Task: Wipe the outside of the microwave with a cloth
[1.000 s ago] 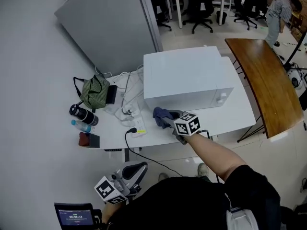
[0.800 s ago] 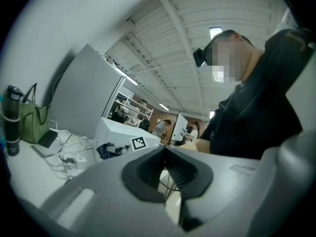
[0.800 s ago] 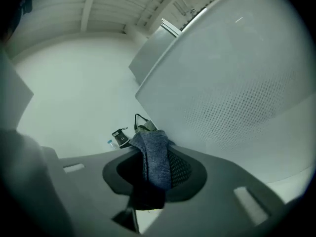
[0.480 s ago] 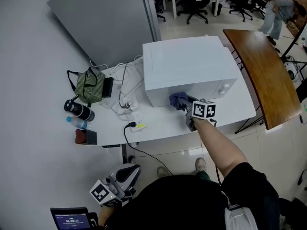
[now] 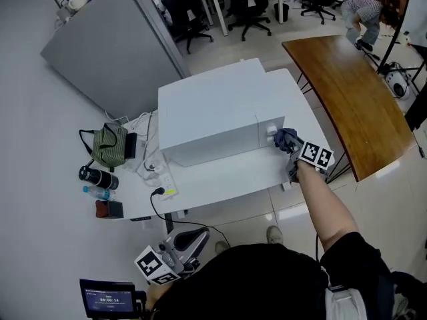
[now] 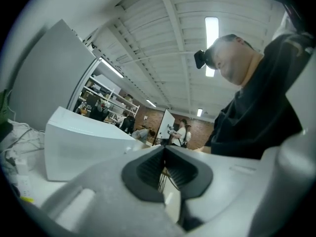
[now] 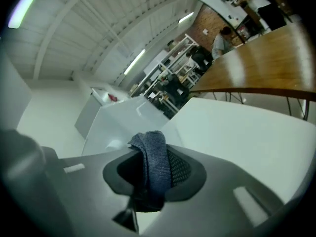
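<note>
The white microwave (image 5: 213, 115) stands on a white table (image 5: 220, 179). My right gripper (image 5: 289, 148) is at the right end of the microwave's front, by the knobs, shut on a dark blue cloth (image 5: 285, 137) that touches the front panel. In the right gripper view the cloth (image 7: 154, 164) is folded over between the jaws, with the microwave (image 7: 126, 120) just behind it. My left gripper (image 5: 189, 241) hangs low beside the person's body, below the table edge. Its jaws are shut with nothing in them in the left gripper view, where the microwave (image 6: 84, 147) shows at the left.
Left of the microwave lie a green bag (image 5: 108, 145), a black bottle (image 5: 97, 177), a small water bottle (image 5: 99, 193) and a power strip with cables (image 5: 160, 172). A wooden table (image 5: 347, 92) stands close at the right. A grey partition (image 5: 113, 52) rises behind.
My right gripper has carried the cloth along the microwave's front from its left end to its right end. The left gripper has stayed low by the body.
</note>
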`<state>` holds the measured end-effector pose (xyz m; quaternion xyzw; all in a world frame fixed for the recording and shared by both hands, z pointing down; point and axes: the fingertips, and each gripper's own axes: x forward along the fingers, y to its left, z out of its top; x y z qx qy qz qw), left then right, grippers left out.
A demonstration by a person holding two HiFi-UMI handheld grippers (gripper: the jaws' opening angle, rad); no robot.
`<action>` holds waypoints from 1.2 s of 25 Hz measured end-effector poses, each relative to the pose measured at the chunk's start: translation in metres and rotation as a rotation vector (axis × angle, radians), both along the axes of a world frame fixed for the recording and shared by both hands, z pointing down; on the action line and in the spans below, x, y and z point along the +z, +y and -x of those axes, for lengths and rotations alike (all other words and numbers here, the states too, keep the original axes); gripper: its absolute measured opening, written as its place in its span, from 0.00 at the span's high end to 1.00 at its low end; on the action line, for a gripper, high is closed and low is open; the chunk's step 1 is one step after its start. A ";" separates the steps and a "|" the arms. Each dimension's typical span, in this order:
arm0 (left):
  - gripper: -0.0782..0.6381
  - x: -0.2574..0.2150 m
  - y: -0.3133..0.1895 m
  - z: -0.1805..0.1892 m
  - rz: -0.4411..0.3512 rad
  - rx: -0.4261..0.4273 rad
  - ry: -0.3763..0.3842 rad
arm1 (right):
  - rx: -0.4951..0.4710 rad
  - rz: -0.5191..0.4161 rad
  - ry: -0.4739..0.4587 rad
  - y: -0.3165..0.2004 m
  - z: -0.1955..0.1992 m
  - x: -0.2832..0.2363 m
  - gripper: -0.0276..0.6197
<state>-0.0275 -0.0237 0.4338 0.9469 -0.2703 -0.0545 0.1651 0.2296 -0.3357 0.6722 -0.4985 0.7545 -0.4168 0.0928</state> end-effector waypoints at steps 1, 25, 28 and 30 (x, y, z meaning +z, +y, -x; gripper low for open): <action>0.88 -0.002 -0.001 -0.003 -0.002 0.005 0.002 | 0.028 -0.004 0.000 -0.001 -0.014 -0.004 0.82; 0.88 0.031 0.041 0.165 0.043 -0.193 -0.033 | -0.279 0.138 -0.042 0.030 0.292 0.061 0.82; 0.89 0.022 0.022 0.113 0.040 -0.131 -0.017 | -0.152 0.142 -0.024 0.015 0.185 0.063 0.82; 0.88 0.022 0.013 0.078 0.052 -0.087 -0.009 | -0.079 0.139 -0.024 0.007 0.124 0.063 0.82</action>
